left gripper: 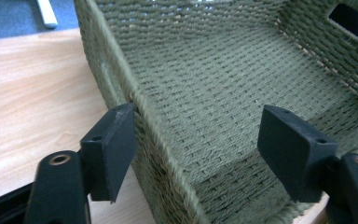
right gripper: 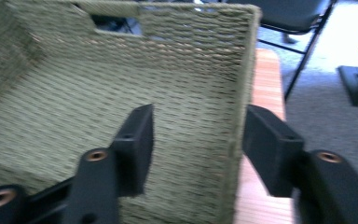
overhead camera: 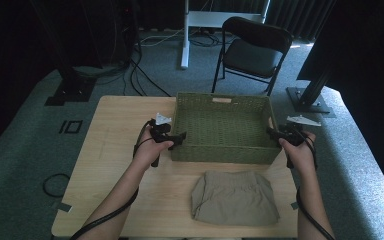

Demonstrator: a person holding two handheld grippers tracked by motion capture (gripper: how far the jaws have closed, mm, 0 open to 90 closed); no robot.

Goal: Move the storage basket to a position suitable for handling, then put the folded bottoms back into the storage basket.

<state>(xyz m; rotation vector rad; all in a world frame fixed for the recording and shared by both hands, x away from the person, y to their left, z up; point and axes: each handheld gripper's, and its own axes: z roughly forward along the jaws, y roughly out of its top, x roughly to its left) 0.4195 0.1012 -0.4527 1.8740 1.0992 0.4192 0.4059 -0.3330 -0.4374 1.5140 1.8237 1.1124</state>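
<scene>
Green and woven, the basket [overhead camera: 223,127] sits in the middle of the wooden table [overhead camera: 110,150], toward the far side. It has nothing in it, and it has a cut-out handle hole in its far wall.

A hand holds the left gripper [overhead camera: 178,138] at the basket's left wall. In the left gripper view, the left gripper [left gripper: 196,149] has its jaws wide apart. One jaw is outside the wall and touches the rim, and the other jaw is inside the basket [left gripper: 223,93], away from the wall. It is not squeezing yet.

Another hand holds the right gripper [overhead camera: 275,132] at the basket's right wall. In the right gripper view, the right gripper [right gripper: 196,140] has its jaws apart too, one inside and one outside. The basket [right gripper: 121,93] wall stands between them, near the outside jaw. That picture is a bit blurry.

Folded tan shorts [overhead camera: 235,196] lie on the table just in front of the basket, close to the person.

A black chair [overhead camera: 252,50] stands on the floor behind the table.
</scene>
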